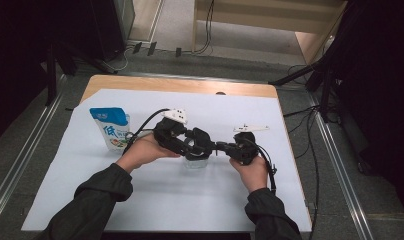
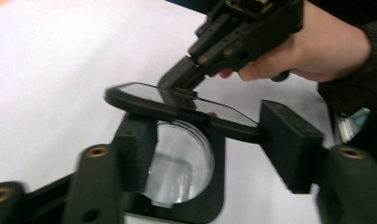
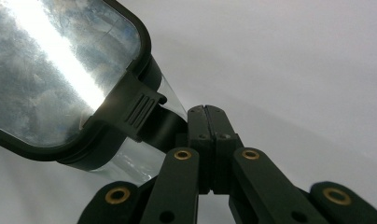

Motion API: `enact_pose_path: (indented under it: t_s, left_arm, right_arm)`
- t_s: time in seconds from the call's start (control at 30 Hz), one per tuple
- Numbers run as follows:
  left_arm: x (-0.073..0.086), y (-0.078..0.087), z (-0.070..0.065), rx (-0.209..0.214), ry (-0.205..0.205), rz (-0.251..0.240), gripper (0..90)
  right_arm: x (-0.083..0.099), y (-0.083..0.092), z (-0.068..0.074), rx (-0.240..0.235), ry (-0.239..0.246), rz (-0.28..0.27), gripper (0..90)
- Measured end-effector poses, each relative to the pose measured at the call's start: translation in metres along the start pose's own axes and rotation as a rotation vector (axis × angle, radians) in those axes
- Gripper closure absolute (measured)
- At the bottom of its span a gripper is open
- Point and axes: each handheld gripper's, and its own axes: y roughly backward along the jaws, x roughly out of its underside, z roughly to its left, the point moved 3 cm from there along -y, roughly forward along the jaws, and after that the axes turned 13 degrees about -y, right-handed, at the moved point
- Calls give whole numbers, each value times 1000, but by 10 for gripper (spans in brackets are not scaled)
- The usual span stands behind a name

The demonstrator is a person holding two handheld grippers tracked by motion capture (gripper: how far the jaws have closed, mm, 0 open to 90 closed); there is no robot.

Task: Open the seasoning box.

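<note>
A small clear container [image 1: 196,161] with a black rim stands on the white sheet at mid-table. Its black-framed lid [image 2: 177,105] with a clear window is tilted up over the round clear body [image 2: 179,163]. My left gripper [image 2: 213,149] straddles the container from above. Its left pad [image 2: 137,154] lies against the rim, and a gap shows between the right pad [image 2: 289,144] and the rim. My right gripper [image 3: 205,112] is shut, its tips against the lid's [image 3: 60,70] edge beside the ribbed latch tab [image 3: 140,109]. In the high view both grippers [image 1: 202,145] [image 1: 220,146] meet over the container.
A blue and white pouch [image 1: 111,129] stands upright at the left of the white sheet [image 1: 165,200]. The sheet covers most of the wooden table [image 1: 180,85]. Cables and dark stands lie on the floor beyond the table.
</note>
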Motion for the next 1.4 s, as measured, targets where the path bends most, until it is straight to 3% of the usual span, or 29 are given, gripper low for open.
enact_pose_path:
  t_s: [0.2,0.47,0.6,0.67,0.87,1.2,1.4]
  left_arm:
    - [-3,3,-3,28,-28,22,565]
    - [-7,6,-7,34,-32,47,567]
    - [-10,11,-7,26,-44,55,521]
    - [-10,14,-9,48,-65,59,589]
    - [-9,16,-13,63,-123,93,740]
    - [-11,14,-14,84,-145,104,887]
    - [-19,9,-15,77,-150,93,890]
  right_arm:
    - [0,1,0,3,0,-5,900]
    - [0,2,0,-2,2,-2,900]
    - [0,1,-1,1,-2,-1,900]
    - [0,1,0,3,2,-2,900]
    - [0,1,-1,3,2,-2,900]
    - [0,2,0,2,6,-1,900]
    - [1,2,0,5,9,-5,900]
